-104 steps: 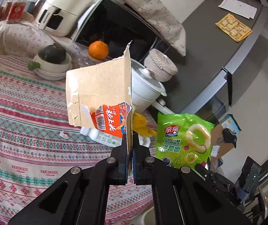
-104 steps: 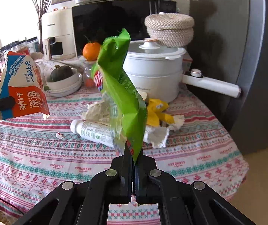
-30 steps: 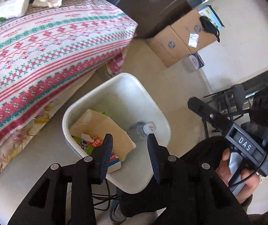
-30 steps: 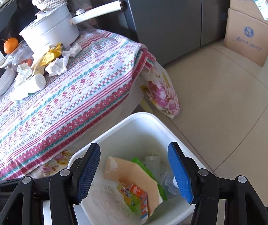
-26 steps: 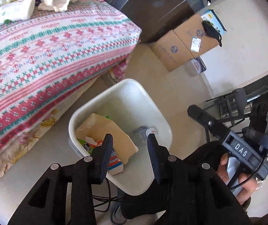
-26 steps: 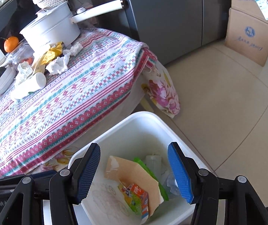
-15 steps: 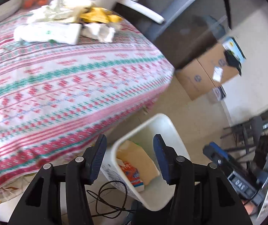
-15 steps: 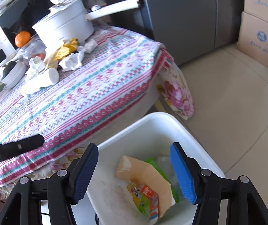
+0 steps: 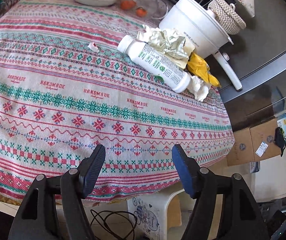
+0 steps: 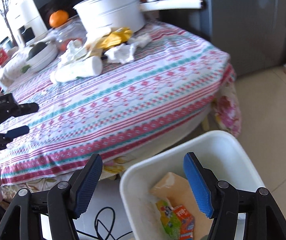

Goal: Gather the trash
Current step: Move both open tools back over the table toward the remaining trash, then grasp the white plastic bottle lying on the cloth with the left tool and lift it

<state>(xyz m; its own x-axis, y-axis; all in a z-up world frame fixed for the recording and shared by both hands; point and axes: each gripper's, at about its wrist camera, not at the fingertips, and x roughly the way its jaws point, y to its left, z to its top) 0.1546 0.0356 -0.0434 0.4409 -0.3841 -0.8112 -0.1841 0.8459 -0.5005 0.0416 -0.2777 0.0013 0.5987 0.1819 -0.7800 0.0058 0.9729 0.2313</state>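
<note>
both grippers, left (image 9: 138, 166) and right (image 10: 143, 182), hang empty with jaws apart. white bin (image 10: 219, 140) holds a carton. next: reach the white bottle (image 9: 155, 66) amid wrappers on the surface (image 9: 62, 100), judged still uncollected.

Tablecloth (image 9: 103, 100) red-teal patterned stripes; bottle (image 9: 153, 64) white, green print; bin (image 10: 223, 146) white; wrapper (image 9: 201, 70) yellow.

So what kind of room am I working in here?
Most likely a home kitchen or dining corner: a table under a patterned tablecloth, a white cooking pot beside a grey fridge, and a counter oven behind. A white trash bin stands on the tiled floor.
</note>
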